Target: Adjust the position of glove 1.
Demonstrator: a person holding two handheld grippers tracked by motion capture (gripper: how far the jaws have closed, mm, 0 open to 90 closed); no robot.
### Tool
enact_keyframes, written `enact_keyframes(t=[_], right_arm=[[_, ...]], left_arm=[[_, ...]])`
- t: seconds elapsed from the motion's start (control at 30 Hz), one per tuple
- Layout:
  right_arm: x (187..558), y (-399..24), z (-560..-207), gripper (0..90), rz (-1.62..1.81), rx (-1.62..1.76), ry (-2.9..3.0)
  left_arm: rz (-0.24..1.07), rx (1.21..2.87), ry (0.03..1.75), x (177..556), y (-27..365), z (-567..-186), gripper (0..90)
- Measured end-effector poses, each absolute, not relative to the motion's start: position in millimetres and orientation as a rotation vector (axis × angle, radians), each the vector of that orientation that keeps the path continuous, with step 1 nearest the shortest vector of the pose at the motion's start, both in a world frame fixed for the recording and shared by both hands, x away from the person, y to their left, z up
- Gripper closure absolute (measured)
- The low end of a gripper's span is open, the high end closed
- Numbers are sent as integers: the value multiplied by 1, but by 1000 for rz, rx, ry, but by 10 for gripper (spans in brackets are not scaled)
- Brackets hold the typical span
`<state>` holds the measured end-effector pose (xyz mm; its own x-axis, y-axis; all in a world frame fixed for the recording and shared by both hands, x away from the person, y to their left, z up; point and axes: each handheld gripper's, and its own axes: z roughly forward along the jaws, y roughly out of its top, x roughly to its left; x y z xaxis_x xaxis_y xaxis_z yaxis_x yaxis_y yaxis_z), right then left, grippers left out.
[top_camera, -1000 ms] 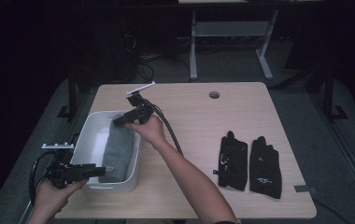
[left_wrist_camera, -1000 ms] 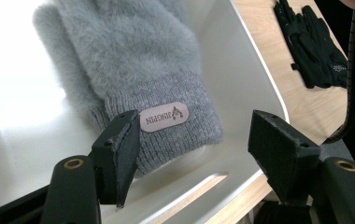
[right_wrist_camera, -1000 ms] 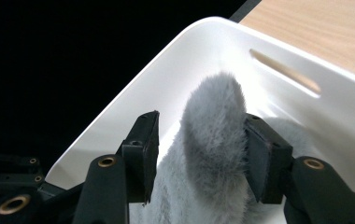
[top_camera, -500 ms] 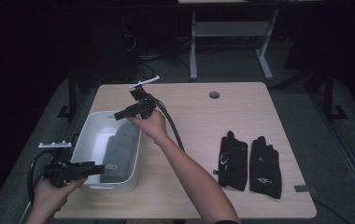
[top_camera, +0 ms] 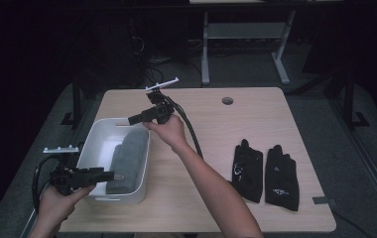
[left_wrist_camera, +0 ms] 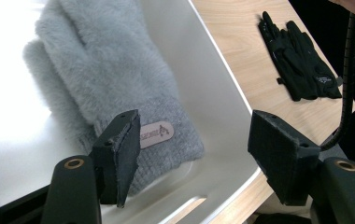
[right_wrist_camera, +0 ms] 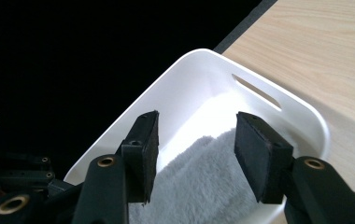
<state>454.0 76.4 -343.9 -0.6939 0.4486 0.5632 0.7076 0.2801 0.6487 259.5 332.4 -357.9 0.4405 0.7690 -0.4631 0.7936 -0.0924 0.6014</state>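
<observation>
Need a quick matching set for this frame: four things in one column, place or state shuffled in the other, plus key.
Things:
1. grey fuzzy mitten
2. black gloves
3. left gripper
4. white bin

Place or state:
A. side by side on bare tabletop, right side
B. open, at the bin's near end
C. lying inside the bin
D. on the table's left side

Pairs: 1-C, 2-A, 3-B, 4-D

A pale wooden worktop [top_camera: 256,129] stands in a dark room. Near its far edge is a round cable hole [top_camera: 227,100]. On the left sits a white tub [top_camera: 93,148] with a slot handle in its far wall, and a fluffy grey mitten [top_camera: 127,161] lies inside it. On the right, near side, a pair of black gloves [top_camera: 266,171] lies flat, side by side, fingers pointing far. Beyond the worktop, a grey table frame [top_camera: 246,37] stands on the floor.
</observation>
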Motion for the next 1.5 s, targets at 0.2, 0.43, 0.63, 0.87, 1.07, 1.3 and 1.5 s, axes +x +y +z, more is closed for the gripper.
enact_keyframes(t=[0.2, 0.43, 0.63, 0.87, 1.07, 1.3, 1.5], right_arm=[[453, 66, -343, 492, -1391, -1062, -2266], [451, 53, -342, 484, -1400, -1066, -2260], [450, 43, -344, 471, -1408, -1067, -2248], [449, 33, -342, 462, -1418, -1072, -2241], [447, 24, -342, 450, -1432, -1071, -2232], [446, 14, -344, 442, -1443, -1081, -2225], [445, 5, -344, 439, -1444, -1087, -2224]], left_arm=[[-35, 1867, 1305, 263, 323, -354, 342], [-50, 1870, 1282, 268, 312, -350, 342], [-61, 1876, 1265, 271, 303, -349, 342], [-76, 1884, 1228, 274, 293, -347, 342], [-83, 1881, 1201, 276, 286, -345, 342], [-95, 1880, 1187, 278, 278, -345, 340], [-100, 1892, 1170, 281, 272, -344, 340]])
